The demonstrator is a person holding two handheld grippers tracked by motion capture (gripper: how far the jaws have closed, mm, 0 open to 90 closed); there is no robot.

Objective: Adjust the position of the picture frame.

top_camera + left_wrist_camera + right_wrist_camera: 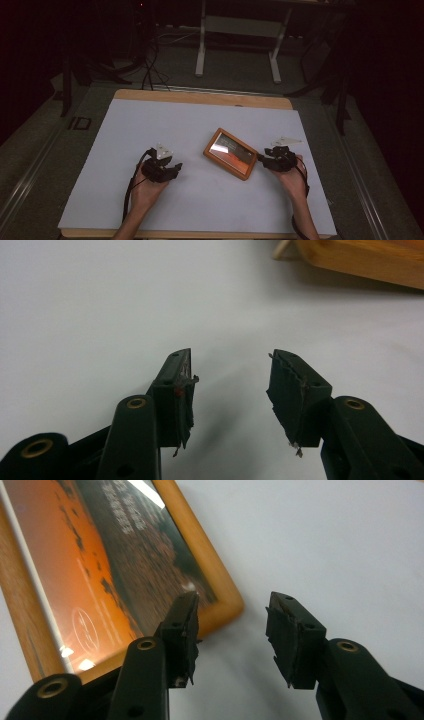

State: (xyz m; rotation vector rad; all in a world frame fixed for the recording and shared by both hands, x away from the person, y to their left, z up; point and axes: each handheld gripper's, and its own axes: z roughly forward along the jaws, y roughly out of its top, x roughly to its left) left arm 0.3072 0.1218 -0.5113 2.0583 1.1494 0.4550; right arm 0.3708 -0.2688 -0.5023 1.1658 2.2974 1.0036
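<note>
i've got both the left gripper (176, 168) and right gripper (261, 159) gaping with nothing between them, the flat orange-wood picture frame with glossy glazed front (230, 153) lying mid-table just beside the right one, stiff, light, probably slippery and breakable, so i'd pinch its wooden corner.

Wooden table (200, 97), light-brown edge visible along far side and near side. White sheet (165, 125) covers almost whole top, lies flat. Wooden picture frame (230, 153) lies flat on sheet, right of centre, turned at angle to table edges; orange-brown picture under reflective glass. In right gripper view frame (115, 570) corner rests on sheet. In left gripper view frame (370, 260) edge at top right
</note>
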